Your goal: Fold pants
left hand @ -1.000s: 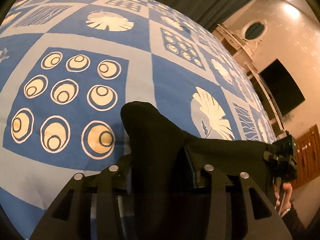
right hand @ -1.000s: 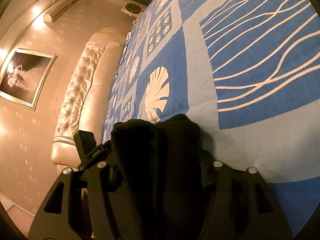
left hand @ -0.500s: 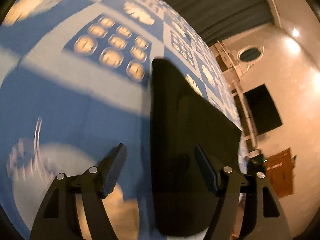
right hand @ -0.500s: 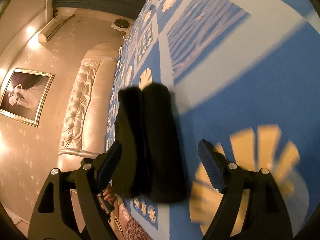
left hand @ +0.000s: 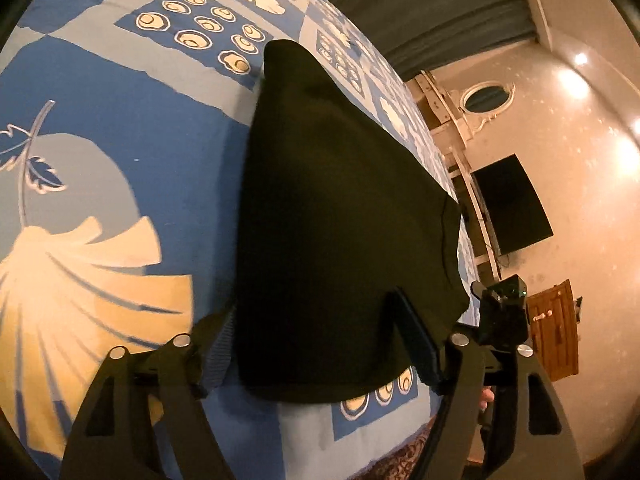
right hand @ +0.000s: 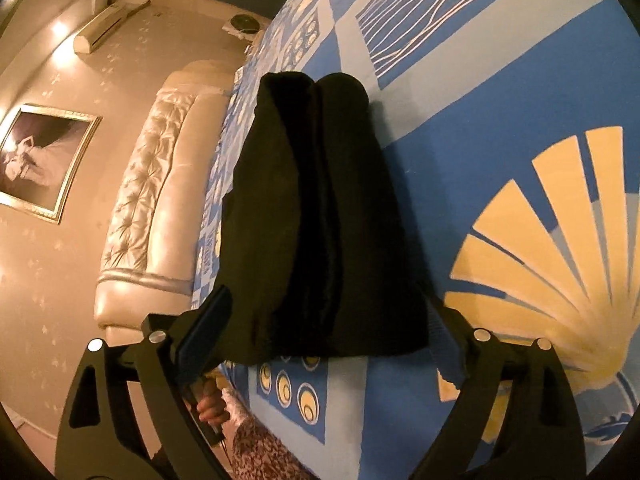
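pants [left hand: 340, 220] mid-bedspread [left hand: 120, 128], open sheet w/ room alongside

The left gripper [left hand: 318, 344] and right gripper [right hand: 326, 336] both angle downward, jaws opening wide, pads pressing nothing.

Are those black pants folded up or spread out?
Folded: the black pants lie as a compact bundle on the blue bedspread, stacked layers showing along one edge.
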Demonstrator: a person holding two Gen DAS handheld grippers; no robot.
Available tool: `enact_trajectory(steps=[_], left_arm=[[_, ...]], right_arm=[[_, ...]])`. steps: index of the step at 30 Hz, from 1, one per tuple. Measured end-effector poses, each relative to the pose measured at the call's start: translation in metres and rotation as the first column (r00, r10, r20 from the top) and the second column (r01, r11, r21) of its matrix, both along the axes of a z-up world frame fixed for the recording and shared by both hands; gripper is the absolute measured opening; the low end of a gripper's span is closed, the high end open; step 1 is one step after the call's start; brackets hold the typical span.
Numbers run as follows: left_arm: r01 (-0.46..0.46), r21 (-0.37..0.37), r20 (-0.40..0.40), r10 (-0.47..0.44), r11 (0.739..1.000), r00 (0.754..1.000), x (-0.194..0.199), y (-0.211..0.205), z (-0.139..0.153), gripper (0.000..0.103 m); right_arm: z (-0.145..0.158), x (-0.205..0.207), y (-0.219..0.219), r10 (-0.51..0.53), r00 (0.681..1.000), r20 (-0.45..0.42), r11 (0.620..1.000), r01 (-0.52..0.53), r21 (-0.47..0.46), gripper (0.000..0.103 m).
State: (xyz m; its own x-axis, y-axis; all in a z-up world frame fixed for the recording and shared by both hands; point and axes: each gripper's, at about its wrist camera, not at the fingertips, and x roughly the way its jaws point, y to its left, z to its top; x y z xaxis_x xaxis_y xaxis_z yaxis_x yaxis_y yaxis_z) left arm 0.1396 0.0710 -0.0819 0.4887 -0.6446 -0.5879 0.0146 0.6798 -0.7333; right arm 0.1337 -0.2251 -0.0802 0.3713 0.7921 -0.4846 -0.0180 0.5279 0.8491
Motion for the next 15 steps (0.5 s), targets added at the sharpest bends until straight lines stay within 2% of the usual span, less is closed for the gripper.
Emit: enact_trajectory(steps=[1, 2, 3, 4, 6, 10, 15], left_arm=[[-0.01, -0.006, 0.0, 0.01, 1.0, 1.0, 0.002, -0.001, -0.001, 0.073], [-0.013, -0.004, -0.002, 0.013, 1.0, 1.0, -0.002, -0.002, -0.002, 0.073], [-0.018, 0.02, -0.012, 0.018, 1.0, 1.0, 0.0, -0.003, -0.002, 0.065], [-0.019, 0.038, -0.017, 0.02, 0.999, 1.0, -0.003, -0.003, -0.002, 0.06], [-0.013, 0.081, -0.012, 0.014, 0.997, 1.0, -0.006, -0.006, 0.001, 0.056], [-0.011, 0.16, 0.0, 0.011, 0.987, 1.0, -0.01, -0.014, 0.007, 0.052], [-0.013, 0.171, -0.011, 0.015, 0.985, 1.0, -0.008, -0.013, 0.009, 0.05]], right_arm=[[0.0, 0.0, 0.002, -0.007, 1.0, -0.004, 1.0, 0.007, -0.005, 0.089], [-0.001, 0.001, 0.001, -0.012, 1.0, -0.01, 1.0, 0.012, -0.021, 0.081], [0.0, 0.001, 0.003, -0.016, 1.0, -0.017, 0.999, 0.015, -0.053, 0.063], [-0.002, 0.001, 0.002, -0.019, 0.999, -0.03, 0.997, 0.017, -0.081, 0.057], [-0.007, 0.0, -0.003, -0.024, 0.999, -0.045, 0.998, 0.022, -0.054, 0.048], [-0.006, -0.003, -0.004, -0.034, 0.998, -0.048, 0.999, 0.032, -0.031, 0.045], [-0.003, -0.005, -0.004, -0.045, 0.998, -0.047, 0.999, 0.044, -0.03, 0.042]])
